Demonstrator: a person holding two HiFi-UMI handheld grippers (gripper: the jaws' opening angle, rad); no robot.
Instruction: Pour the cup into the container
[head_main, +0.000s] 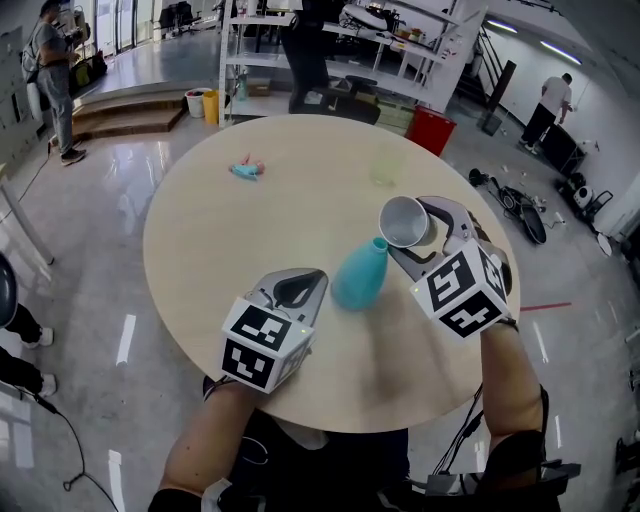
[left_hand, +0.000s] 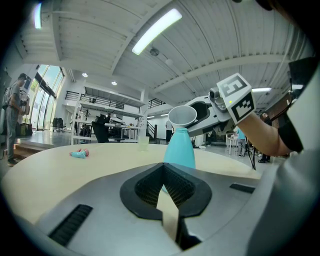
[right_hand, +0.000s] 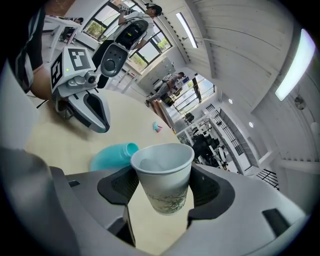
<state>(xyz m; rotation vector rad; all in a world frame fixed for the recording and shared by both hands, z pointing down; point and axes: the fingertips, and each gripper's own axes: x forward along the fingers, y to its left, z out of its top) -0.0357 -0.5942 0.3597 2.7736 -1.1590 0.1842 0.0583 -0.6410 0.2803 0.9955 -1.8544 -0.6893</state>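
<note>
A teal vase-shaped container (head_main: 358, 275) stands upright near the middle of the round table (head_main: 220, 230). My right gripper (head_main: 420, 235) is shut on a white paper cup (head_main: 404, 221). The cup is tilted, and its rim sits just above the container's narrow mouth (left_hand: 179, 131). In the right gripper view the cup (right_hand: 164, 180) sits between the jaws, with the container (right_hand: 112, 154) behind it. My left gripper (head_main: 315, 277) rests low on the table just left of the container, jaws shut on nothing. The left gripper view shows the container (left_hand: 179, 147) straight ahead.
A small teal and pink object (head_main: 246, 169) lies on the far left part of the table. A pale translucent cup (head_main: 386, 167) stands at the far side. Shelving, bins and people stand on the floor beyond the table.
</note>
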